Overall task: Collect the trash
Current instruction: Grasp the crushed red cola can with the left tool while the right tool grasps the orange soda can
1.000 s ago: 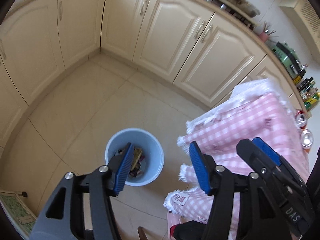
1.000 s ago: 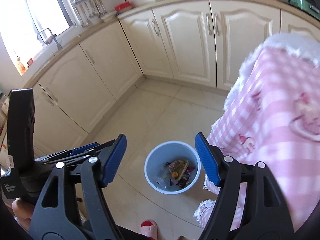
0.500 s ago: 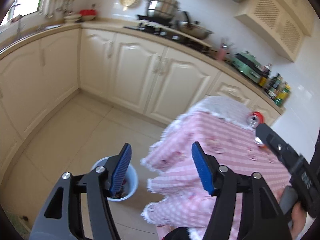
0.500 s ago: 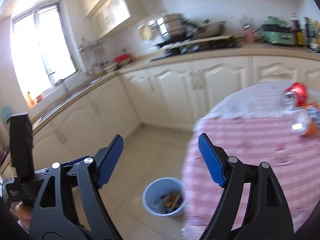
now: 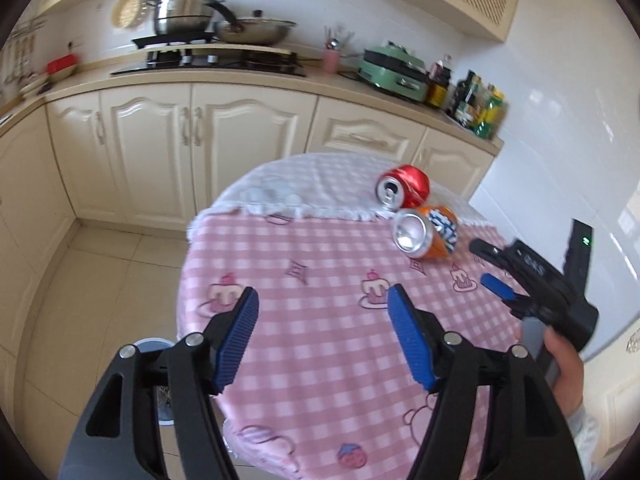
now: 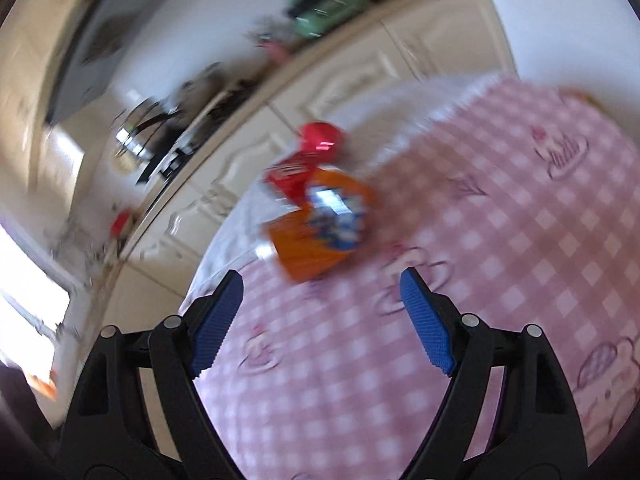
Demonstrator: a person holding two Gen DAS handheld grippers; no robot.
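Both claws have swung up from the bin to the worktop [image 5: 304,240]. The right claw [image 6: 320,316], released and empty like the left claw [image 5: 322,340], faces the orange can [image 6: 320,232] just ahead; the red can [image 6: 312,160] touches it, so a hasty grab could roll either away.

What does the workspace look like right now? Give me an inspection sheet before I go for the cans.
Surface: round table under a pink checked cloth, white cloth at the far edge.
Job's things: red can and orange can, both on their sides, touching; bin on the floor, mostly hidden behind the left tongs.
Clutter: nothing seen on the table besides the cans.
Grippers: left tongs open, empty, above the cloth; right tongs open, empty, pointed at the orange can; that view is blurred.
Cables: nothing seen.
Surroundings: cream cabinets, stove with pots, green appliance, bottles.
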